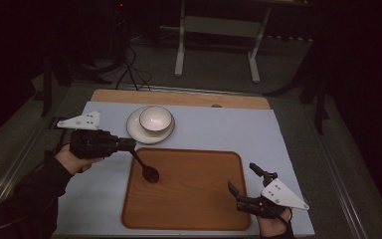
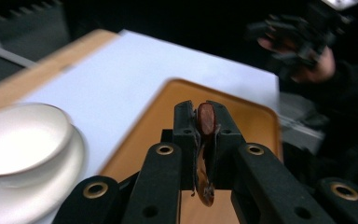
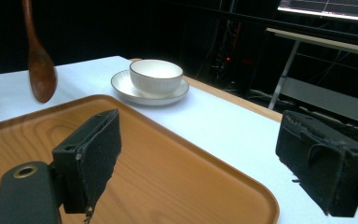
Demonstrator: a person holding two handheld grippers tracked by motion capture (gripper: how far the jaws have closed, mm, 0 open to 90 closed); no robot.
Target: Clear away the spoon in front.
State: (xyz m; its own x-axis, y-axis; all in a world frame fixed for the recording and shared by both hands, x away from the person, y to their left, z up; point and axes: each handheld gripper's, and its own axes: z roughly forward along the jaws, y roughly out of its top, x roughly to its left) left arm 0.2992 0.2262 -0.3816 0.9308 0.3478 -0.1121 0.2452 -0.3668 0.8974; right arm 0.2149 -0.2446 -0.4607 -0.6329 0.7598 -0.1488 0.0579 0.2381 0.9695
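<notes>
Left gripper (image 1: 129,145) clamps a wooden spoon (image 1: 147,169) by its handle, bowl hanging over the tray (image 1: 199,199). Right gripper (image 1: 246,181) stands wide, holding nothing, at the tray's right edge.

Spoon (image 2: 205,154) handle hidden between jaws

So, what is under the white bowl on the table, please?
The round white ceramic bowl stands on a round white saucer, whose rim shows all around it. The saucer lies on the pale blue table mat. The saucer's middle is covered by the bowl.
</notes>
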